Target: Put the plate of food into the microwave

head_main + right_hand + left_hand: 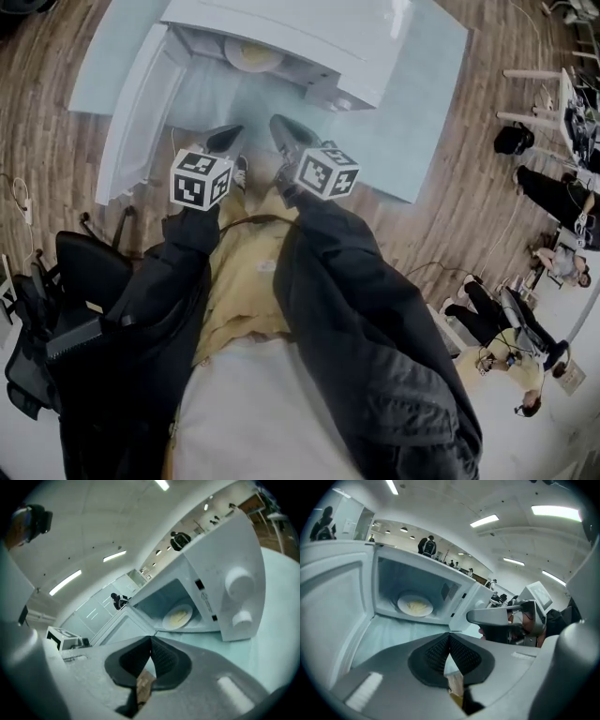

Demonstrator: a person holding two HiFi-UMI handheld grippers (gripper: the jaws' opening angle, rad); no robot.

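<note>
A white microwave [309,37] stands on the glass table [422,112] with its door [131,112] swung open to the left. Inside it lies the white plate of yellowish food [251,54], also visible in the left gripper view as the plate [415,605] and in the right gripper view as the plate [177,616]. My left gripper [228,139] and right gripper [281,127] hover side by side just in front of the open cavity, apart from the plate. Both are shut with nothing between the jaws, as the left gripper [449,637] and right gripper [151,641] show in their own views.
A black office chair [66,309] stands at my left on the wooden floor. Several people sit at desks at the right [525,366]. The microwave's control panel with two knobs [236,597] is on its right side.
</note>
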